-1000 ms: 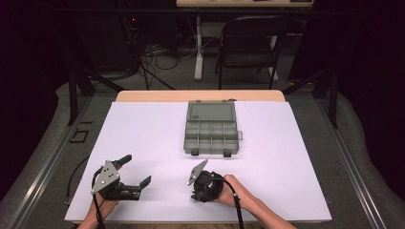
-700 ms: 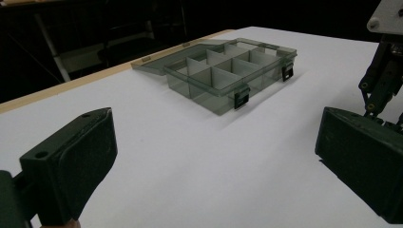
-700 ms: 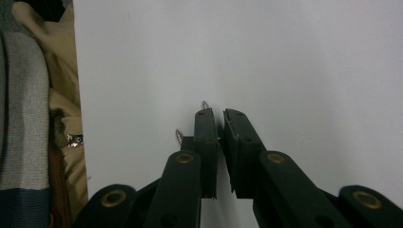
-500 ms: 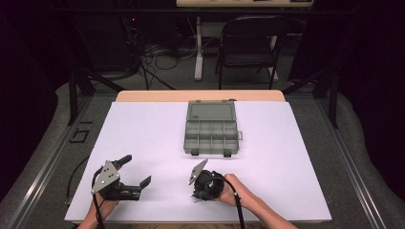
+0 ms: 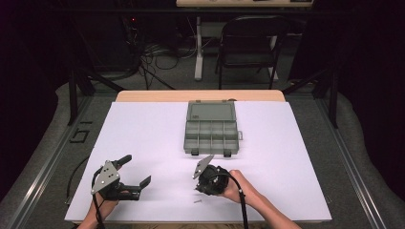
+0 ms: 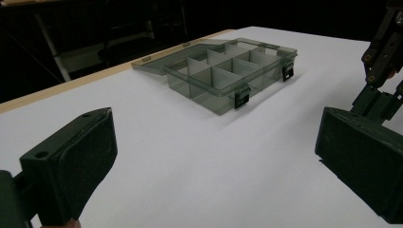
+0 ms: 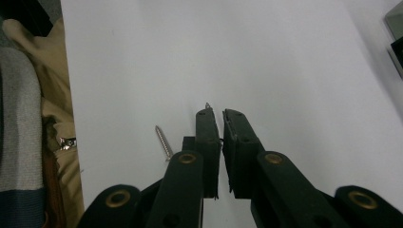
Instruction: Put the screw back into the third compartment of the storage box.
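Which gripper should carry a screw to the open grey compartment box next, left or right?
Right. The right gripper is shut on a small silver screw; a second loose screw lies beside it. The left gripper sits open, holding nothing.

A white rectangular sheet [image 5: 143, 124] covered nearly the whole wooden table, leaving a pale tan strip of tabletop [image 5: 200, 96] bare along the far edge. Beyond that edge stood a black metal folding chair [image 5: 248, 45] and the white upright leg of a second desk [image 5: 198, 47], with a tangle of black cables [image 5: 157, 59] lying on the grey carpeted floor [image 5: 363, 133] to the left of the leg. The room behind was dark, its walls lost in shadow, while light fell from above onto the sheet; grey metal rails [image 5: 351, 167] ran along the floor beside the table's left and right edges.
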`<act>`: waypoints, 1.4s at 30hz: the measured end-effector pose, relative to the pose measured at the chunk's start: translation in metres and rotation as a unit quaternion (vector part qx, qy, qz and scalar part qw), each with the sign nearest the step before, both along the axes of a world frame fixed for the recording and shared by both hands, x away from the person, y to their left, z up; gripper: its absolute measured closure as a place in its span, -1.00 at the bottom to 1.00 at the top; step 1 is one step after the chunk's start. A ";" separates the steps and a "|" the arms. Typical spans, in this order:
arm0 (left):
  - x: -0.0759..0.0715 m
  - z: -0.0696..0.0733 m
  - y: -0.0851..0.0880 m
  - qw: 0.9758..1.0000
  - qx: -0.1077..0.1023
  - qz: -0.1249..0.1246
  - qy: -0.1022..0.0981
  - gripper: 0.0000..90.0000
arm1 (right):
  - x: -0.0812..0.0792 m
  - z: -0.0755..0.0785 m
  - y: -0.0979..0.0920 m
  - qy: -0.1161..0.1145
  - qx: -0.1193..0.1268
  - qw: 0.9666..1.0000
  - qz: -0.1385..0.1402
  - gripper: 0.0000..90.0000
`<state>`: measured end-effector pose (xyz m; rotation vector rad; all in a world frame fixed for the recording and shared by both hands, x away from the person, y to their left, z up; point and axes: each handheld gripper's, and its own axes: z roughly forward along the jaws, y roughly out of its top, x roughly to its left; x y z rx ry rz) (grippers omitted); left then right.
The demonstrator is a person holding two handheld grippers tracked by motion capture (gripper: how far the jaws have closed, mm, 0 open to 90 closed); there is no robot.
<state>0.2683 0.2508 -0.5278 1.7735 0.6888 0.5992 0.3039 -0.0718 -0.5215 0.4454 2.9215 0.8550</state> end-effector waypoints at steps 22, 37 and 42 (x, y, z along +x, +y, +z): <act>0.000 0.000 0.000 1.000 0.000 0.000 -0.001 -1.00 | 0.013 0.011 -0.025 -0.016 -0.005 0.998 -0.054 0.90; 0.000 0.000 0.000 1.000 -0.001 0.000 -0.001 -1.00 | 0.020 0.015 -0.037 -0.027 -0.009 0.996 -0.087 0.90; -0.001 0.000 0.001 1.000 -0.002 0.001 -0.003 -1.00 | 0.023 0.017 -0.041 -0.030 -0.007 0.995 -0.097 0.90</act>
